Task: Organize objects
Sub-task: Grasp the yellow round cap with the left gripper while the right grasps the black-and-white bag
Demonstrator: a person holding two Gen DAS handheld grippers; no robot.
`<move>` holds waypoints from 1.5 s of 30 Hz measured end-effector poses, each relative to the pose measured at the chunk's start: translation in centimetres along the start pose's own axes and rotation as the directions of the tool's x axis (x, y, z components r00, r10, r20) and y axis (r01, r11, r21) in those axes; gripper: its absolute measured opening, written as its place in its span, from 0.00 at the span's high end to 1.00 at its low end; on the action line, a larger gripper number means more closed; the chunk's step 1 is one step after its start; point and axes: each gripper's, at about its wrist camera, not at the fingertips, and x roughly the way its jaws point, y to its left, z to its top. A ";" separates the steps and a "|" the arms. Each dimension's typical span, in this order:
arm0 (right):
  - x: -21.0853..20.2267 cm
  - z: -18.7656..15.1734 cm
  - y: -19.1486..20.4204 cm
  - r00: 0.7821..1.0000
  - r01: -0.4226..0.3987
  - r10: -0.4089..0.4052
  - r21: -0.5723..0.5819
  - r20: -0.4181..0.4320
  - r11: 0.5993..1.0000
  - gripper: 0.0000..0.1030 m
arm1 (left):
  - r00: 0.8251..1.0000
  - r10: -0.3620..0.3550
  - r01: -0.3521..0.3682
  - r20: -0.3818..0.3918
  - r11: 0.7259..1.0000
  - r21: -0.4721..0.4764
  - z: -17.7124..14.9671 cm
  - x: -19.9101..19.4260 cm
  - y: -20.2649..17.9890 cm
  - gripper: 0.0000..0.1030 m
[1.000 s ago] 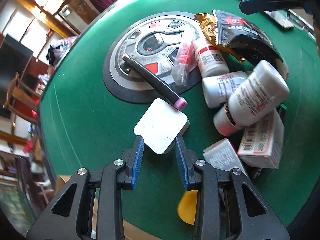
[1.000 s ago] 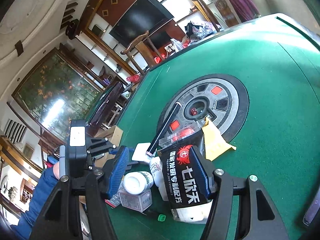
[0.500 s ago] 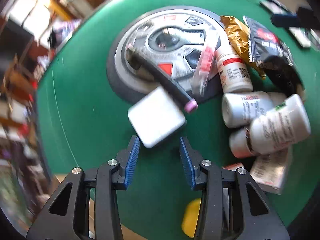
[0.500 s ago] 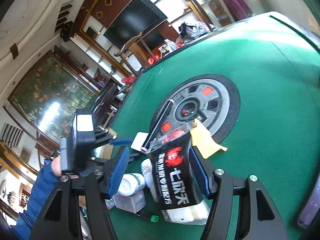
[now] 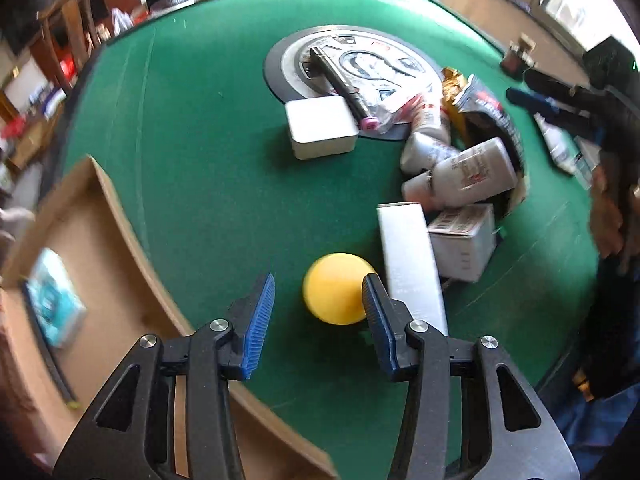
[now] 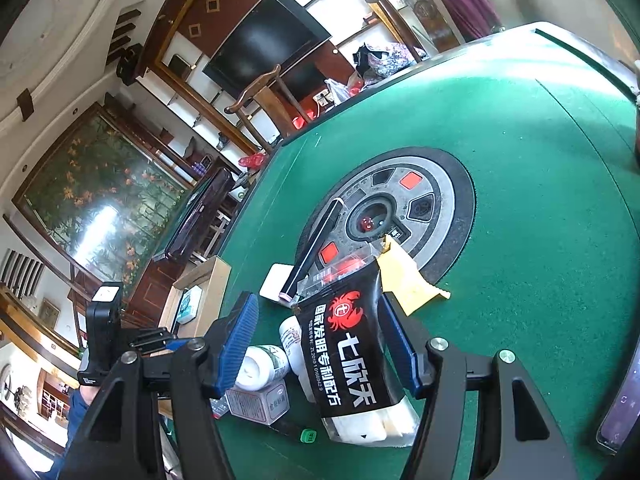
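Left gripper (image 5: pixel 318 300), jaws just opening, hovers empty above a yellow ball (image 5: pixel 335 288); right gripper (image 6: pixel 316 344) stands open around a black packet (image 6: pixel 346 352).

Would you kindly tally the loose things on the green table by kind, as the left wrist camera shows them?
White bottles: 4
White cartons: 2
Flat white square box: 1
Foil pouches: 2
Clear sachet: 1
Black pen: 1
Yellow ball: 1
Total: 12
Things at the far right edge are too unclear to count.
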 end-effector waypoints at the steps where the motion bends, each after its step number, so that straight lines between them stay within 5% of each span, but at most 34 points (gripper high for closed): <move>1: 0.0 0.0 0.0 1.000 0.006 -0.006 0.001 0.001 1.000 0.39 | 1.000 -0.017 0.017 -0.001 1.000 -0.012 -0.1 0.2 -0.2 0.56; 9: 0.4 -0.3 0.2 0.998 0.057 -0.058 -0.019 -0.039 0.998 0.39 | 0.999 0.031 -0.030 0.008 0.995 -0.091 -1.3 1.3 -0.7 0.48; 14: 0.2 -0.6 0.4 0.992 0.108 -0.111 -0.052 -0.057 0.993 0.38 | 0.990 0.140 -0.138 0.009 0.985 -0.104 -2.0 2.9 -1.5 0.50; 16: 0.3 -0.9 0.7 0.987 0.139 -0.146 -0.094 -0.070 0.986 0.33 | 0.990 0.132 -0.126 0.041 0.984 -0.129 -2.4 2.7 -1.7 0.61; 27: 2.0 -2.5 1.7 0.938 0.282 -0.325 -0.279 -0.121 0.918 0.32 | 0.984 0.139 -0.111 0.110 0.967 -0.229 -4.2 1.5 -1.4 0.61; 34: 3.0 -3.3 1.9 0.942 0.246 -0.303 -0.316 -0.147 0.916 0.30 | 0.982 0.139 -0.104 0.129 0.963 -0.249 -4.9 1.4 -1.6 0.61; 42: 4.3 -4.8 3.3 0.888 0.343 -0.444 -0.474 -0.118 0.811 0.30 | 0.977 0.168 -0.133 0.130 0.961 -0.244 -5.0 1.5 -2.0 0.61; 43: 4.4 -4.8 3.1 0.884 0.347 -0.451 -0.475 -0.123 0.809 0.34 | 0.975 0.180 -0.144 0.133 0.960 -0.239 -5.0 1.5 -2.1 0.61; 44: 4.5 -4.7 2.7 0.880 0.352 -0.456 -0.462 -0.132 0.814 0.58 | 0.973 0.186 -0.150 0.136 0.960 -0.238 -5.1 1.6 -2.2 0.61; 45: 4.5 -4.5 1.8 0.877 0.355 -0.455 -0.429 -0.153 0.831 0.61 | 0.971 0.194 -0.157 0.142 0.959 -0.236 -5.1 1.6 -2.3 0.61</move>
